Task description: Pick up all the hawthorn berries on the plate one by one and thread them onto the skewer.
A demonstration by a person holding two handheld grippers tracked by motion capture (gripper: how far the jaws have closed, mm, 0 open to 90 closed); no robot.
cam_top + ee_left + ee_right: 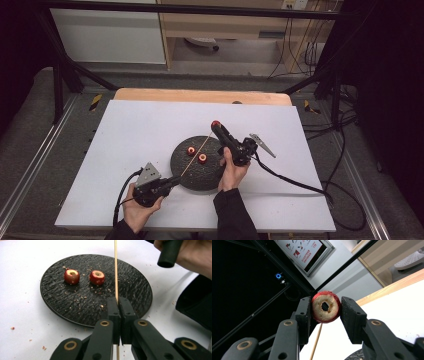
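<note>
Now the left gripper [117,302] clamps the skewer [115,267]; the right gripper [325,308] grasps a cored fruit piece [326,306] above the plate's [187,170] far edge.

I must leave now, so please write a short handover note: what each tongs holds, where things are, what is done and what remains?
Left tongs: shut on the wooden skewer, which slants up over the black plate.
Right tongs: shut on one cored red fruit, raised near the skewer's far tip.
Two more cored fruits lie on the plate.
Done: none threaded yet.
Left: probably thread all three.
</note>
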